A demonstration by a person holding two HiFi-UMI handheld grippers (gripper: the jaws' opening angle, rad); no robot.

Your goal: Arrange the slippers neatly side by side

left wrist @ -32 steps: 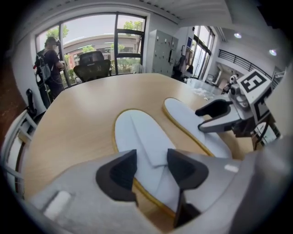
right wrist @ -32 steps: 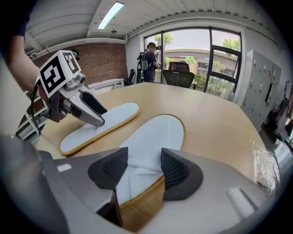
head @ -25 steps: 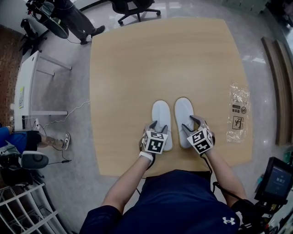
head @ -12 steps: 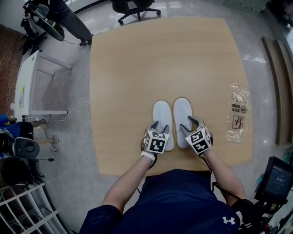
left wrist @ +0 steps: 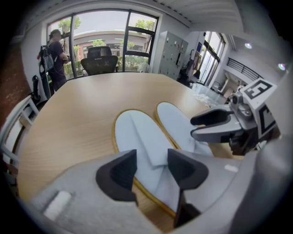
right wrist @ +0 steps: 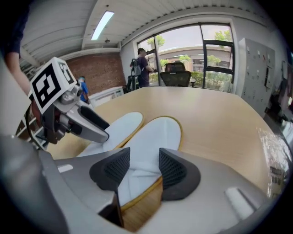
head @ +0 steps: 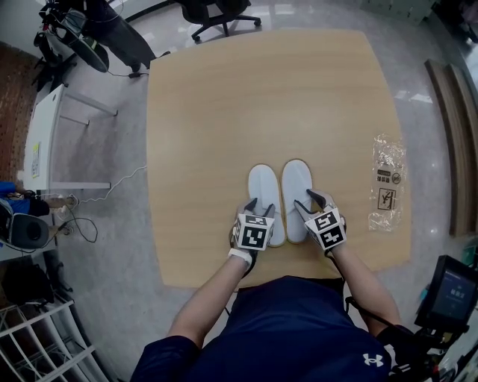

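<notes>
Two white slippers with yellow-edged soles lie side by side, toes away from me, on the wooden table. The left slipper and right slipper nearly touch. My left gripper hangs over the left slipper's heel, open, its jaws astride the folded strap. My right gripper stands over the right slipper's heel. Its jaws have just been closing a little, with the heel part between them, and the pads still stand apart from it.
A clear plastic wrapper lies near the table's right edge. An office chair stands beyond the far edge. A white desk is on the floor at left, and a screen sits at lower right.
The right slipper has shifted slightly left, closer to the left one. My right gripper has rolled a little and moved with it. The left gripper has stayed put.
</notes>
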